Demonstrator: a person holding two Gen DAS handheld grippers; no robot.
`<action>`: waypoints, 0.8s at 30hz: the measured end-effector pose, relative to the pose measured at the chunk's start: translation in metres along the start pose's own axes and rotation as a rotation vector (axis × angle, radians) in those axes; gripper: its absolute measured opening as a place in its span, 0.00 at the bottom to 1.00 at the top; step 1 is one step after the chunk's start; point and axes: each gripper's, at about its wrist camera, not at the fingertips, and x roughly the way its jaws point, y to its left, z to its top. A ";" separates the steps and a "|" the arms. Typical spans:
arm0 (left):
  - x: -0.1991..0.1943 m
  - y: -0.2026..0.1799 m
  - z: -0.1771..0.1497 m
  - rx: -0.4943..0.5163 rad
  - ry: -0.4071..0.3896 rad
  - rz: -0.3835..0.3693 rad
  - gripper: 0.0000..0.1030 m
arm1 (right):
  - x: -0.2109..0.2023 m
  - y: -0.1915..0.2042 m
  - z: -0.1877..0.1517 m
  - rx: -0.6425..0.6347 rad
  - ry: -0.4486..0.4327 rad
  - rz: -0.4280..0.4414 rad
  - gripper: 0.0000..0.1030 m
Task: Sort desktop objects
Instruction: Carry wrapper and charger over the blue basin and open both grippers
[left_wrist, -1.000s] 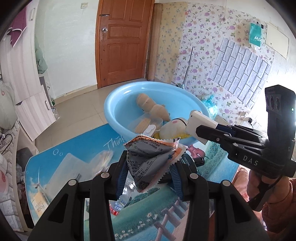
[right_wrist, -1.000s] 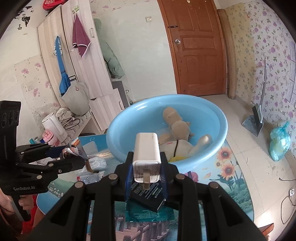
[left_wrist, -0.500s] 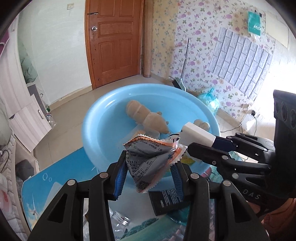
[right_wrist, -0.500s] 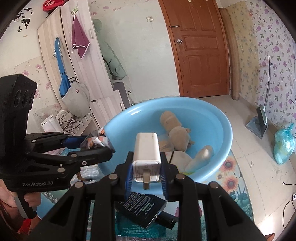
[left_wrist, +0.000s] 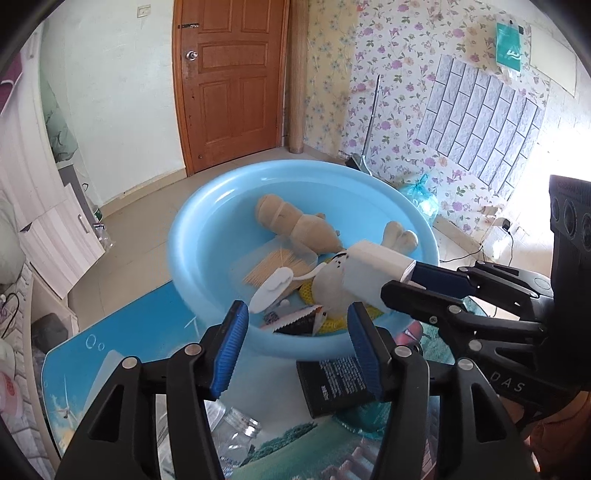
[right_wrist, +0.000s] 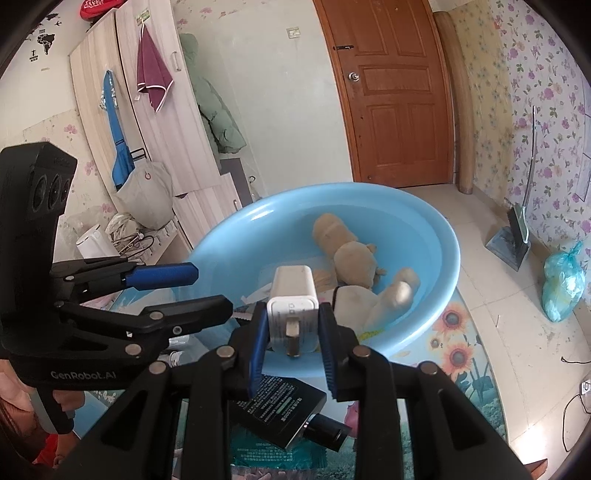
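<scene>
The white charger (right_wrist: 293, 295) is the piece in play: it sits pinched between the blue pads of the right gripper (right_wrist: 293, 341), prongs toward the camera, held just above the near rim of the blue basin (right_wrist: 436, 221) that serves as the collecting place. The left gripper (left_wrist: 293, 347) hovers beside it with its jaws spread wide and nothing between them; below it, inside the basin, a snack wrapper (left_wrist: 295, 325) lies against the near wall. The basin also holds a tan plush toy (left_wrist: 295, 225), a clear box of toothpicks (left_wrist: 275, 264), a white hook-shaped piece (left_wrist: 275, 286) and something yellow and knitted. The main risk is, I judge, a short drop: the charger hangs close to the rim, not over the middle, so letting go here could bounce it off the lip and back onto the printed table mat (left_wrist: 122, 332). The pads grip smooth plastic on only two faces, so a tilt could make it slip early. The two tools are very near one another, and a careless swing of either could knock them together and jar the charger loose. A dense block falling on the toothpick box could crack it or spill it. A black box (right_wrist: 284, 410) and a clear bottle (left_wrist: 236, 428) remain on the table under the grippers, and a low retreat could sweep them off the edge.
</scene>
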 end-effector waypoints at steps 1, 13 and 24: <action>-0.003 0.002 -0.003 -0.005 -0.002 0.002 0.54 | -0.001 0.002 -0.001 -0.003 0.000 -0.003 0.27; -0.032 0.024 -0.058 -0.077 0.023 0.028 0.56 | -0.024 0.023 -0.016 -0.026 0.000 -0.032 0.28; -0.052 0.035 -0.086 -0.092 0.009 0.046 0.74 | -0.022 0.039 -0.046 0.008 0.100 -0.050 0.28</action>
